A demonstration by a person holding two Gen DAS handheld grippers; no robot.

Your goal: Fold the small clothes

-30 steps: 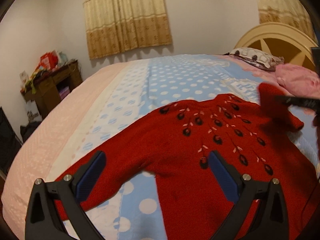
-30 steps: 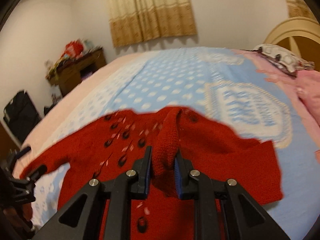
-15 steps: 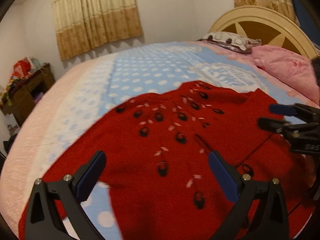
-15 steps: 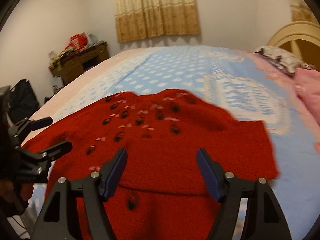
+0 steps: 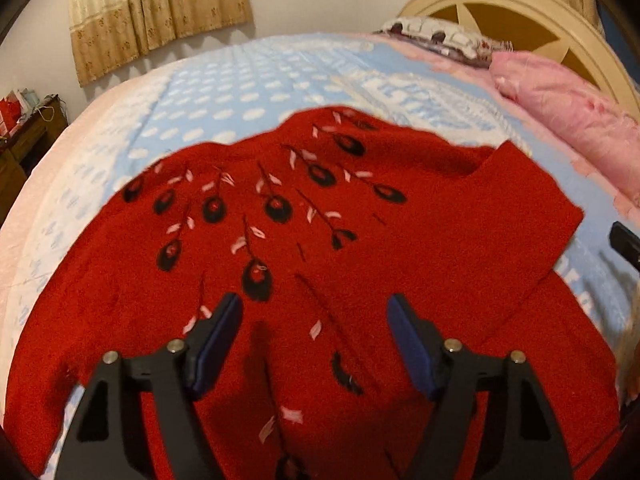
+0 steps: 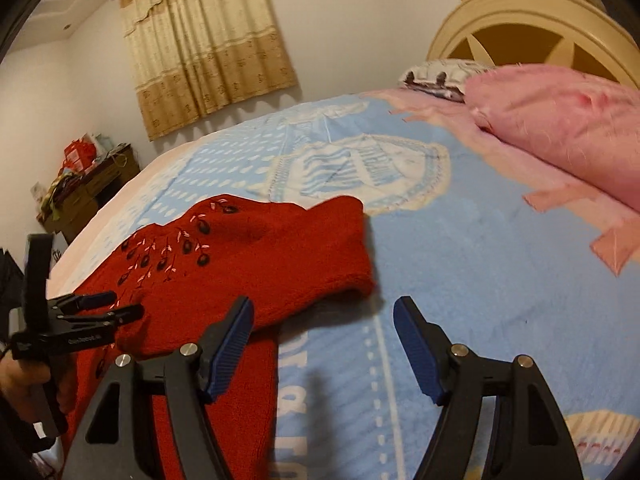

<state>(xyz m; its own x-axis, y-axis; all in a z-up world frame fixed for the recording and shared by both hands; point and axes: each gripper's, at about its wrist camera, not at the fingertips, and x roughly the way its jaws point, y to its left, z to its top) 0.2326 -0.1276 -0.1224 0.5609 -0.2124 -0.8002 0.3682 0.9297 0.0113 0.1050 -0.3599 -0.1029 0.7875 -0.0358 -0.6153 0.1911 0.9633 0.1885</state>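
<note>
From the left wrist, the left gripper (image 5: 314,344) is hanging over the near middle of the red sweater (image 5: 400,240), which is lying flat on the blue dotted bedspread (image 5: 256,80). Its jaws have just been closing in part, yet they are standing spread with only flat knit showing between them, nothing pinched. A sleeve is lying folded across the sweater's right side, and the body is running near to far.

From the right wrist, the right gripper (image 6: 322,346) is spreading wide and gripping nothing, hovering mostly over bare bedspread. The sweater is lying to its left, the folded sleeve end nearest its left finger. The left gripper, lower left here, is sitting directly over the knit, so it is looking the nearer of the two.
</note>
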